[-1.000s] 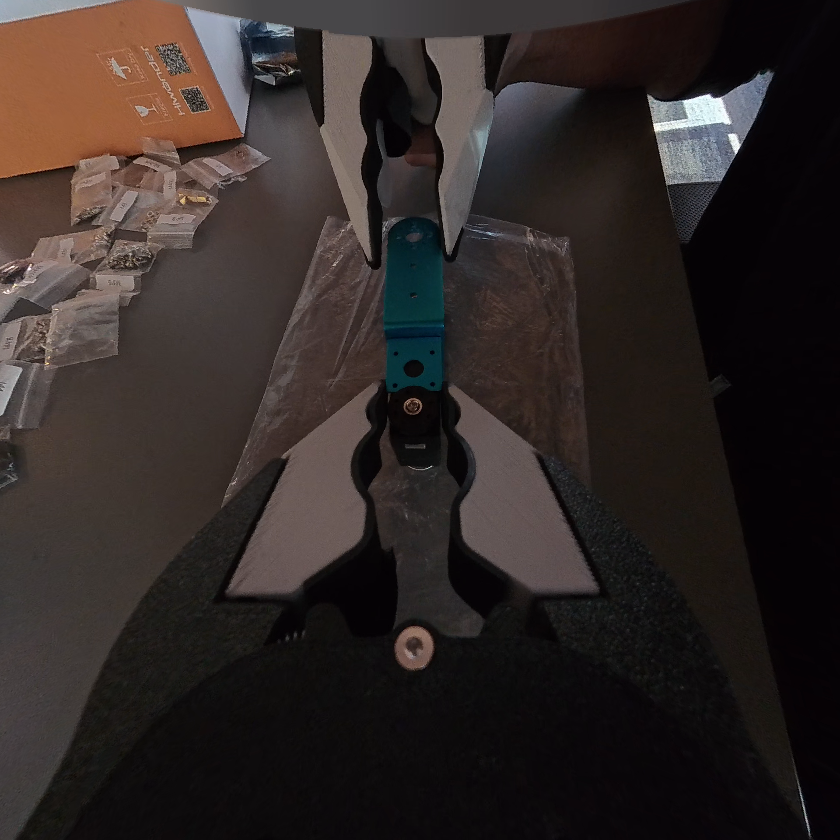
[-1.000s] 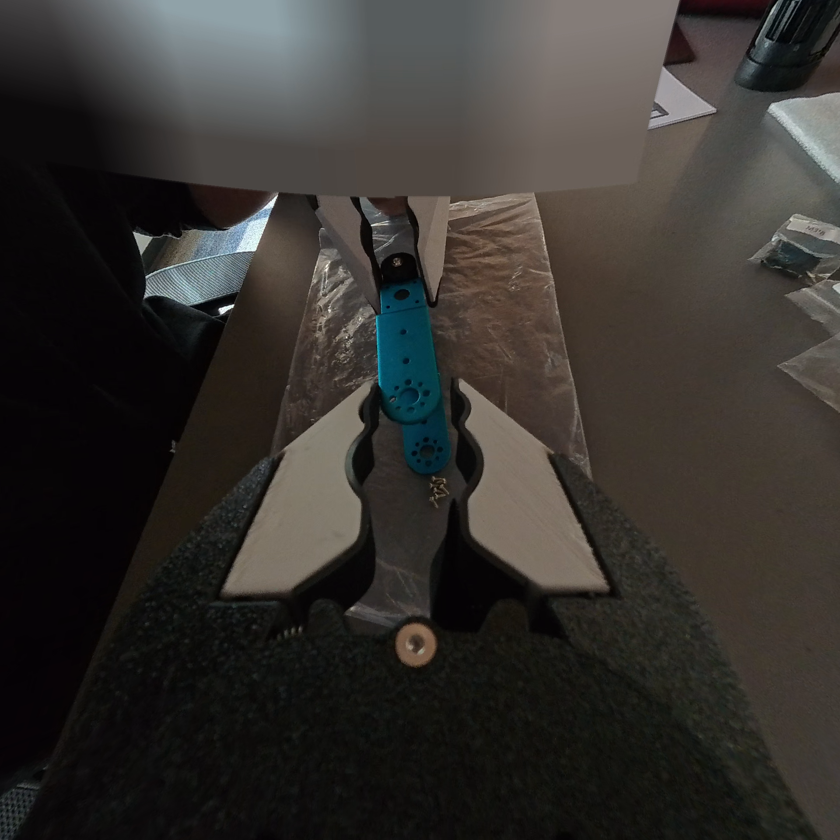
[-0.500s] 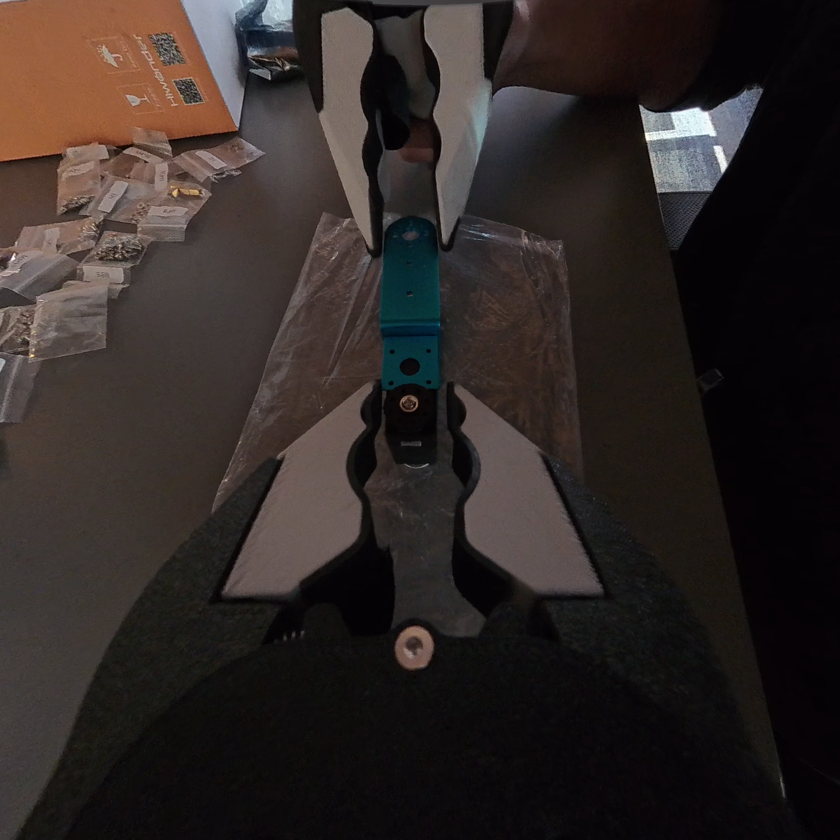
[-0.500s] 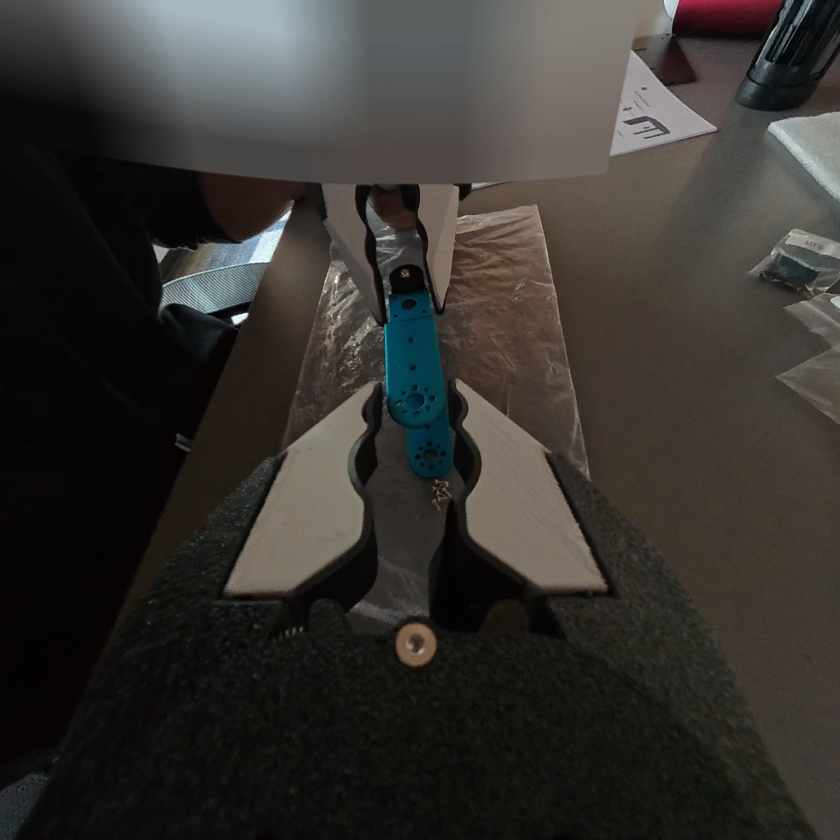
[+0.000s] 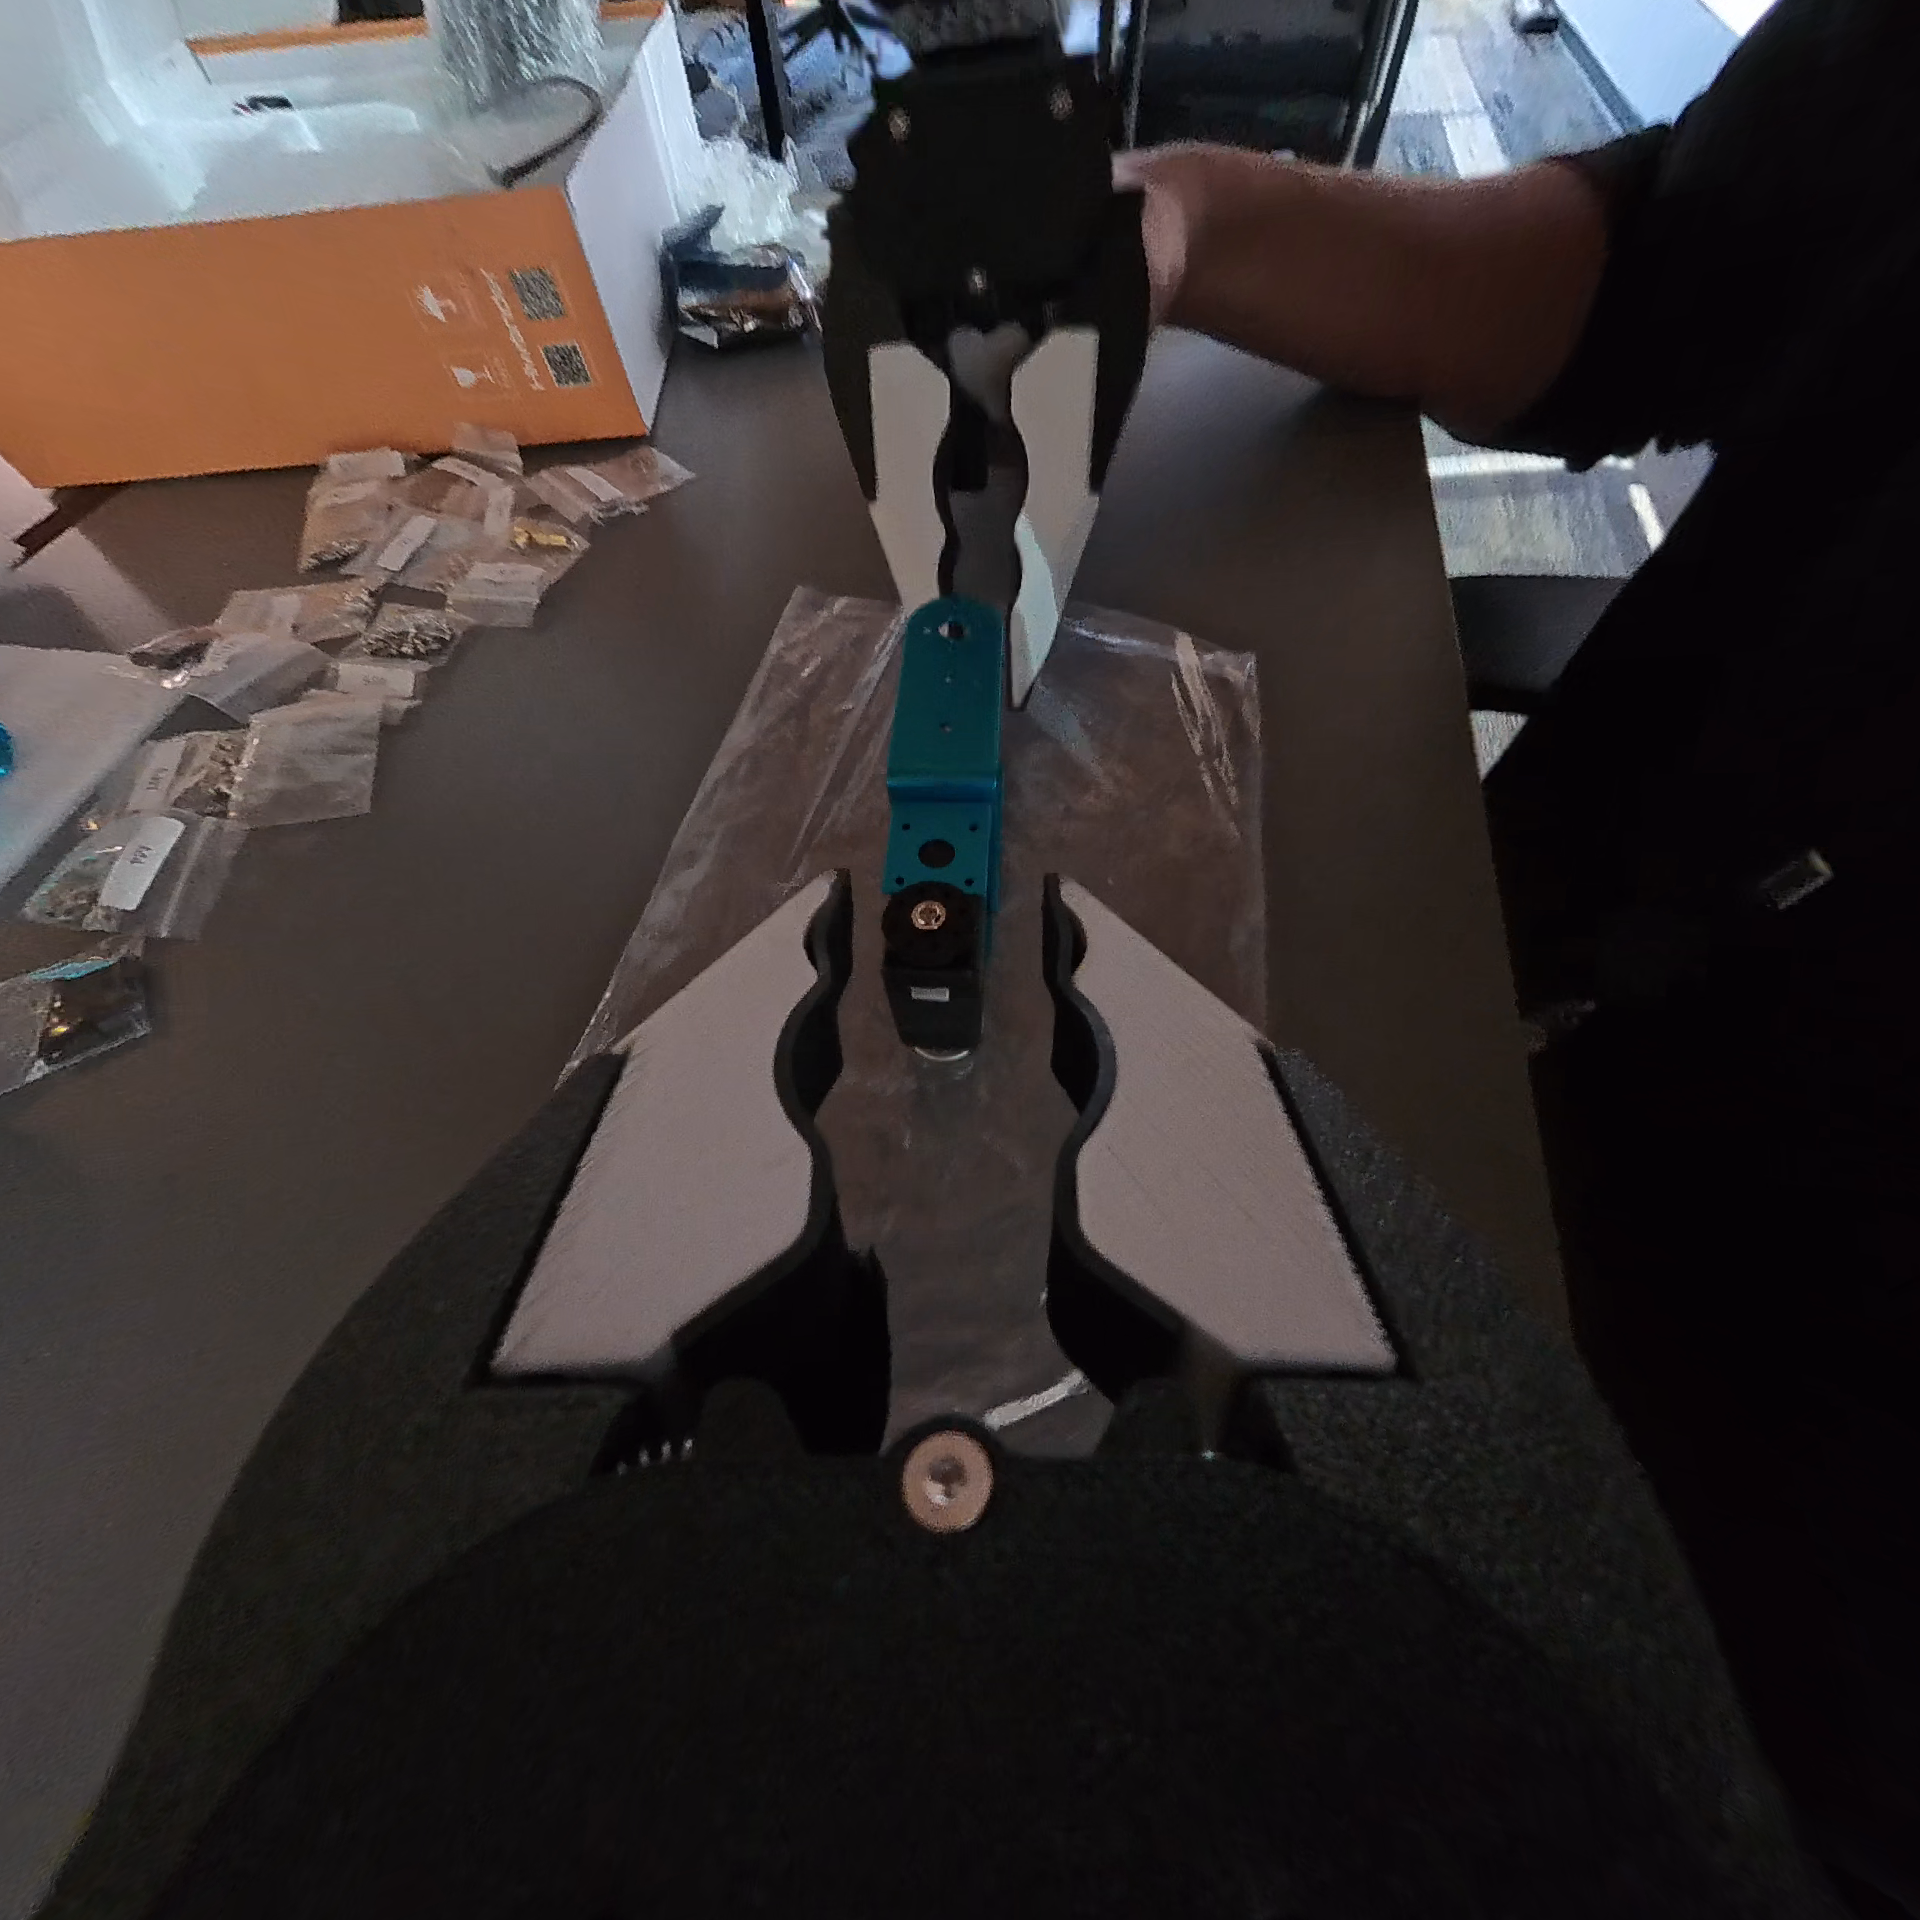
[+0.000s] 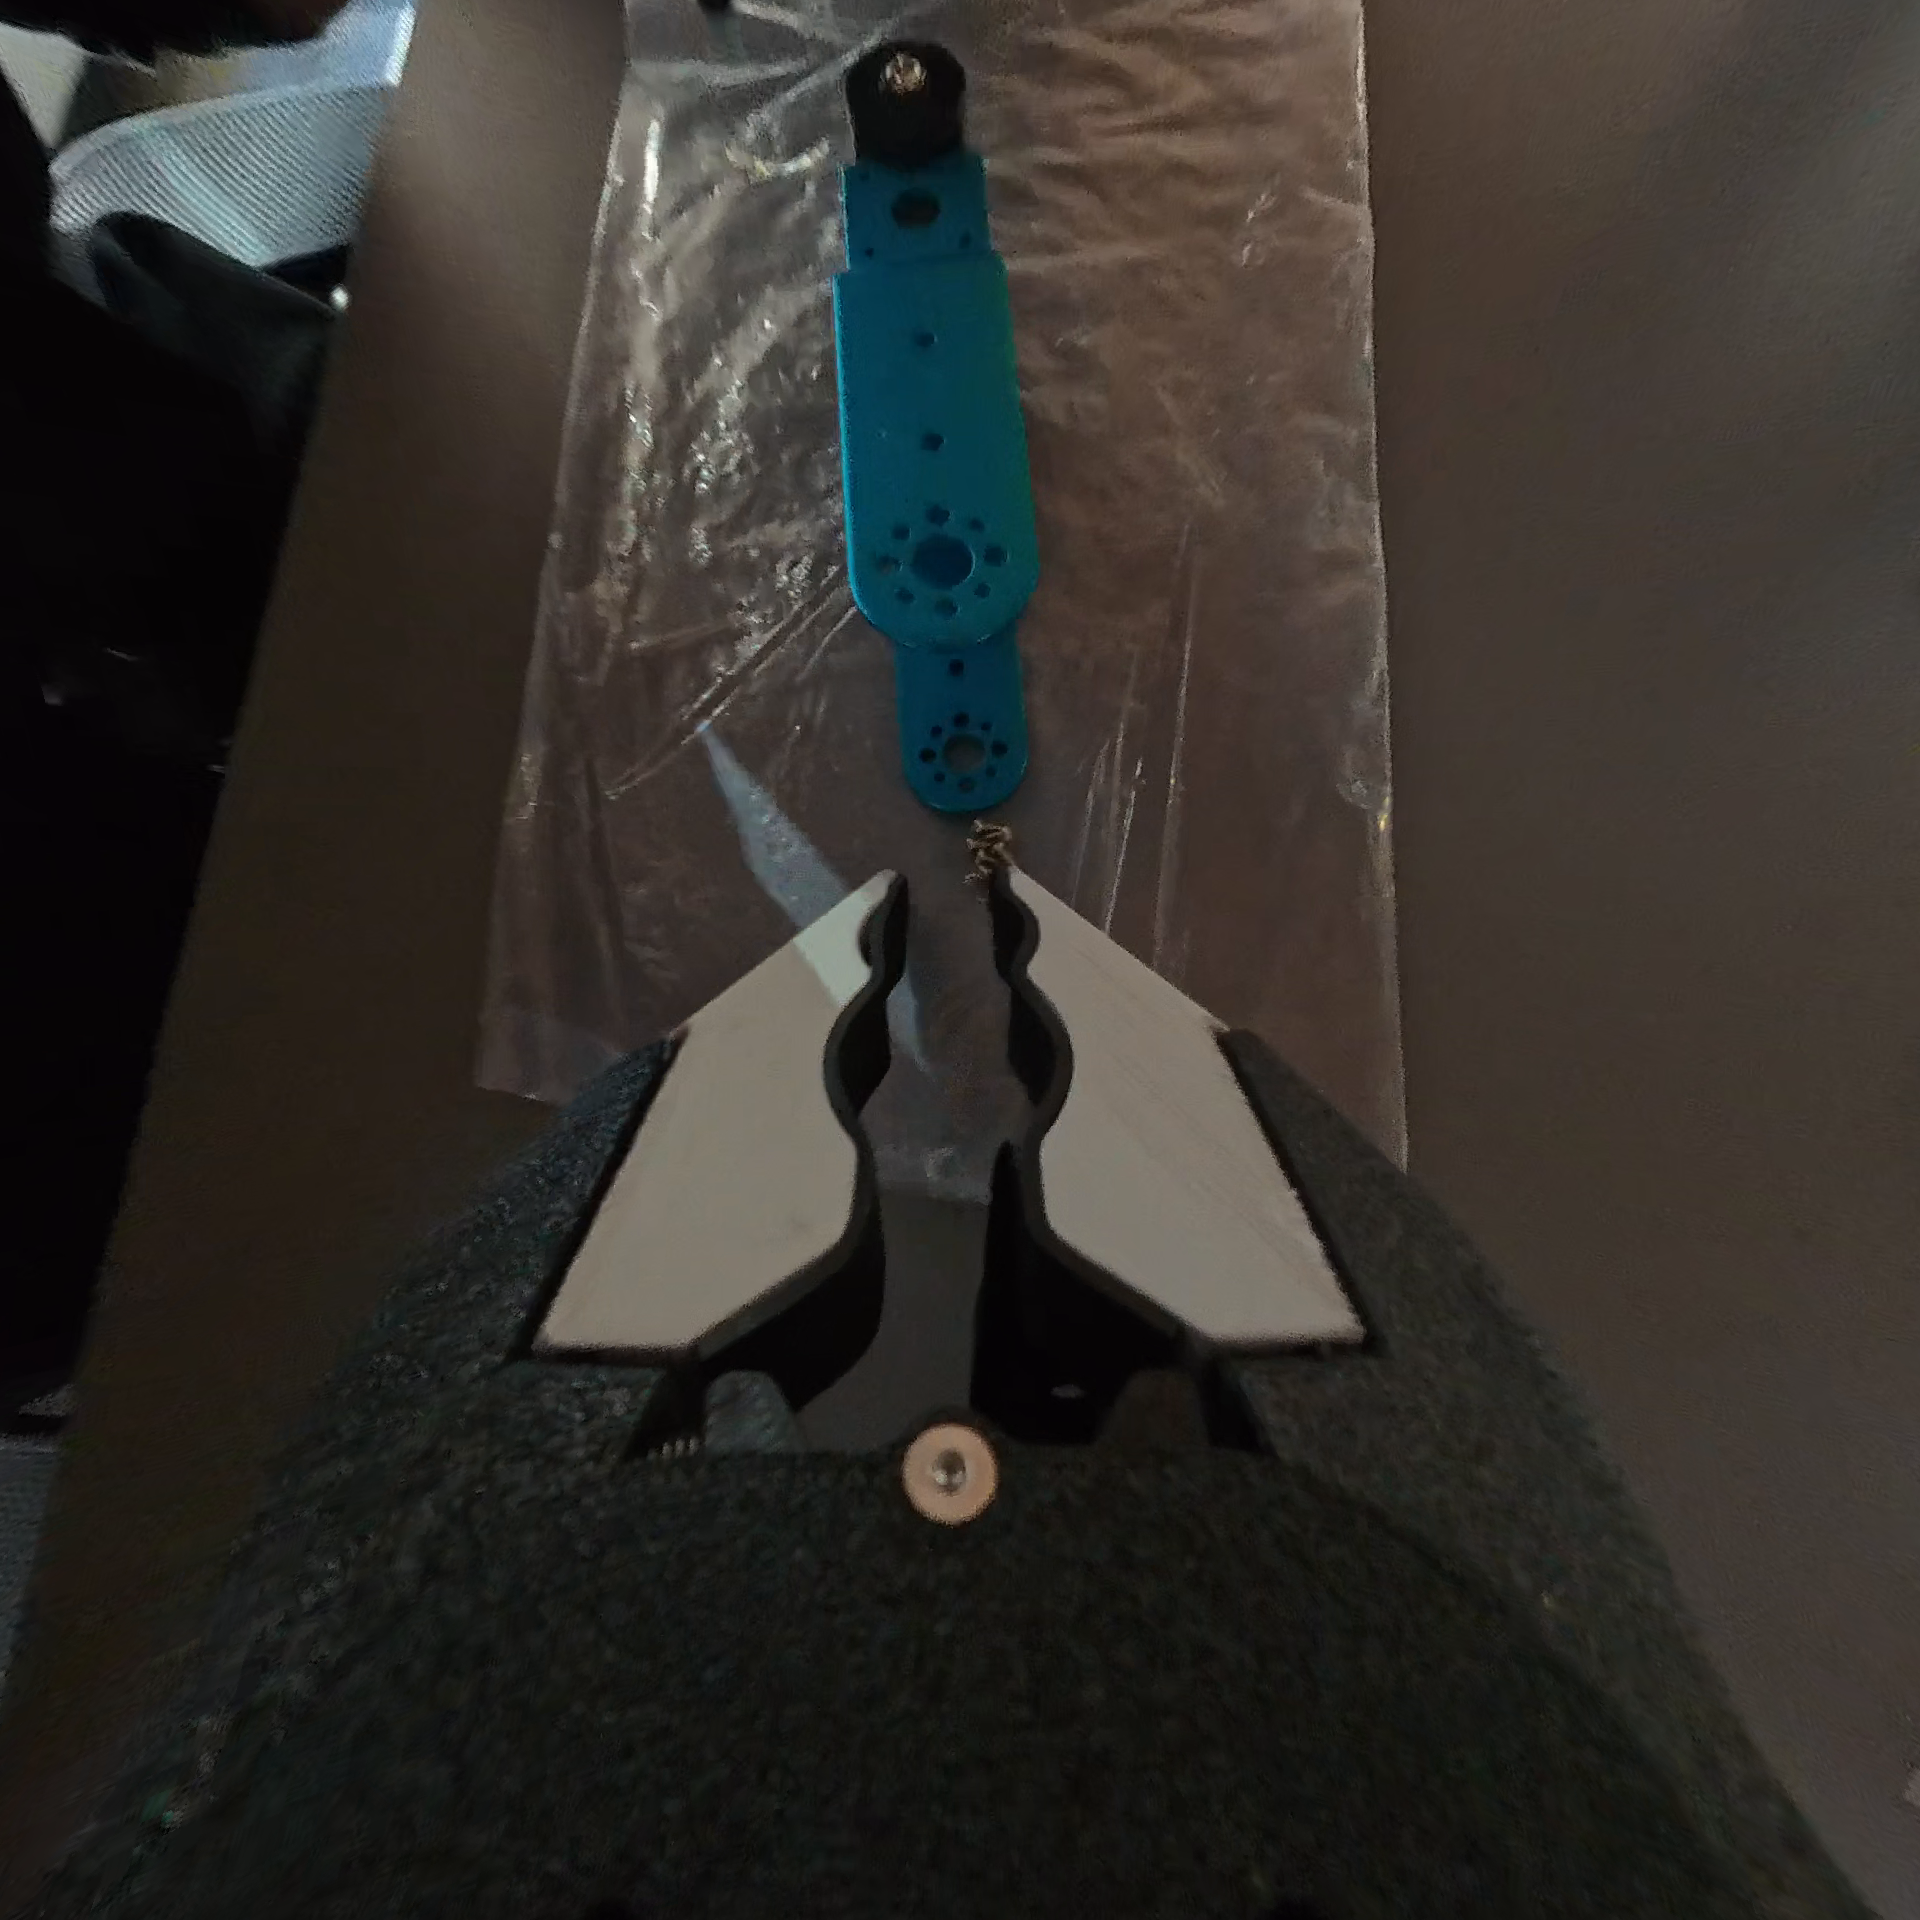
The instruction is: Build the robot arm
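Left wrist view: left gripper (image 5: pixel 943 883) wide, straddling black servo (image 5: pixel 932 971) | blue bracket (image 5: pixel 945 732) runs lengthwise ahead — right gripper (image 6: pixel 951 891) narrow, empty, just short of bracket's far end

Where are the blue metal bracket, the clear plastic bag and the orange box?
blue metal bracket (image 6: pixel 928 416): right wrist view, on its flat middle.
clear plastic bag (image 6: pixel 1195 520): right wrist view, on bare film right of the bracket.
orange box (image 5: pixel 260 332): left wrist view, on its orange face.

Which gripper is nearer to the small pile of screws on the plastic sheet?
Right. The right gripper has its fingertips right at the screws, open. The left gripper sits at the far end of the blue bracket, around the black servo.
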